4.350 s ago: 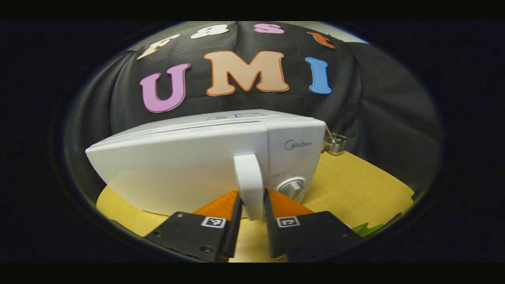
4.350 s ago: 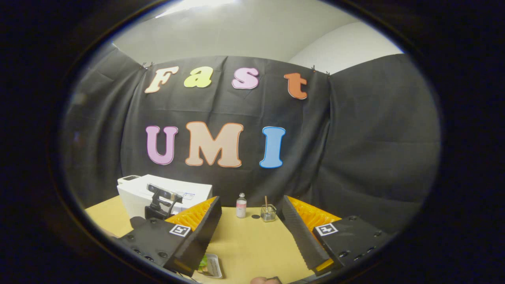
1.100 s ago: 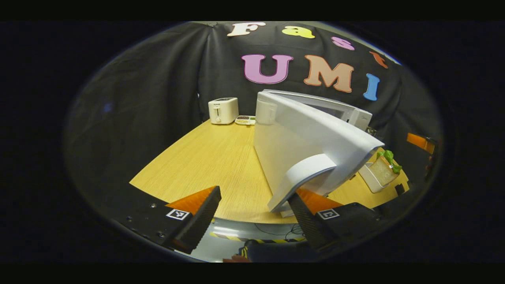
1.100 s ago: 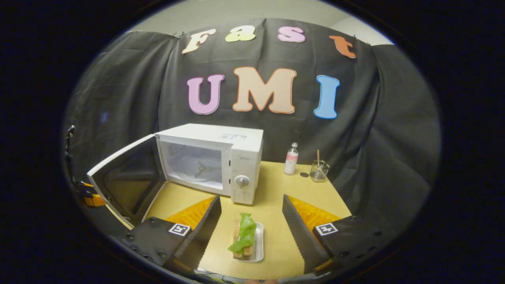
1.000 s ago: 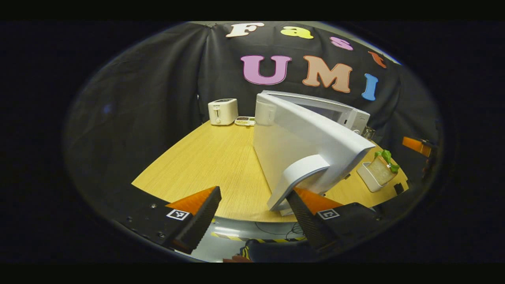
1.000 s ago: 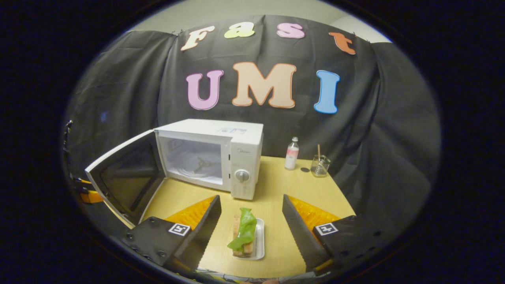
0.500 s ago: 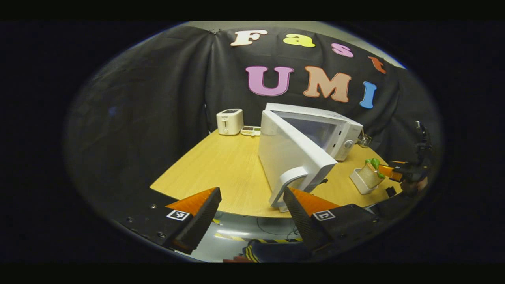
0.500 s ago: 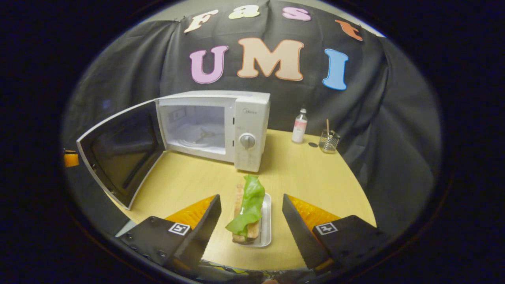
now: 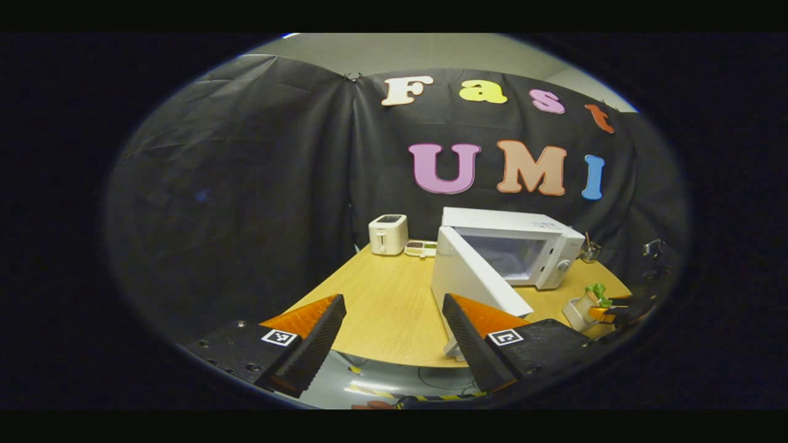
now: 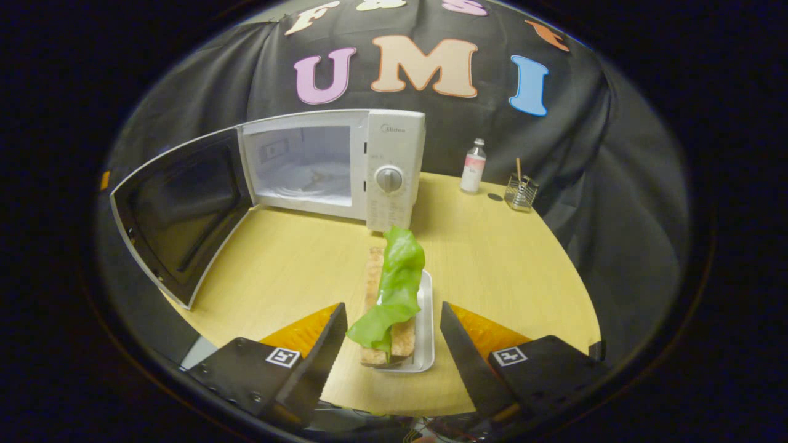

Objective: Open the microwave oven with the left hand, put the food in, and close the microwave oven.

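Green-topped sandwich (image 10: 389, 301) lies lengthwise, seemingly toward microwave (image 10: 345, 169).

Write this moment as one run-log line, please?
microwave door: open | left gripper: open, empty | right gripper: open, straddling the sandwich tray | food: on table, not yet gripped

A toaster (image 9: 388, 234), bottle (image 10: 473, 165) and wire holder (image 10: 520, 192) stand on the table (image 10: 505, 258).

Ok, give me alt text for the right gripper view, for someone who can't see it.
The open right gripper straddles a sandwich topped with lettuce on a small white tray, not gripping it. Behind, on the wooden table, a white microwave stands with its door swung wide; a small bottle and glass holder stand farther right.
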`<state>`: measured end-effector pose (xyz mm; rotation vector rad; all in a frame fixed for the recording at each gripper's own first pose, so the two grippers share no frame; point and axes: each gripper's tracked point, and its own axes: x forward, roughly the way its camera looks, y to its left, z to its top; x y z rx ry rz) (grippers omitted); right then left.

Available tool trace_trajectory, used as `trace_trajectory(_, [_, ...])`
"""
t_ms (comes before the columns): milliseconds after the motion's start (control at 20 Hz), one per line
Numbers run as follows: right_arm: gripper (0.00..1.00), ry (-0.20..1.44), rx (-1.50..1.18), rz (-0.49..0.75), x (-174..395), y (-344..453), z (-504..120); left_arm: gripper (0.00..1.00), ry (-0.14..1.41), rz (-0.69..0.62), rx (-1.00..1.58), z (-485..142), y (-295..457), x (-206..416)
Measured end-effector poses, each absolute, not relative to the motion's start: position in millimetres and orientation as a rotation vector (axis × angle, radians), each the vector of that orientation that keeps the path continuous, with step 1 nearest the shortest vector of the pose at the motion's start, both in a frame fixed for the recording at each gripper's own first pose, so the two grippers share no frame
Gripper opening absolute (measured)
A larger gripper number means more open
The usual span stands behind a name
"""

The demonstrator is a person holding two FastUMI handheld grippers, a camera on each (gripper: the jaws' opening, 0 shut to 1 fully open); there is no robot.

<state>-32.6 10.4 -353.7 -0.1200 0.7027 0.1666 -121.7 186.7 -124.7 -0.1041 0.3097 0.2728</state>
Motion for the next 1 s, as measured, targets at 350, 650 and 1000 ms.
trace_trajectory(350, [0.75, 0.739, -0.127, 0.152, -37, 11, -371, 0.96, 0.228, 0.233, -0.104, -96, 165, -101])
trace_trajectory(650, [0.36, 0.784, -0.105, 0.158, -42, 14, -376, 0.96, 0.21, 0.21, -0.132, -93, 156, -94])
trace_trajectory(1000, [0.34, 0.805, -0.067, 0.138, -40, 14, -371, 0.96, 0.185, 0.178, -0.14, -91, 150, -82])
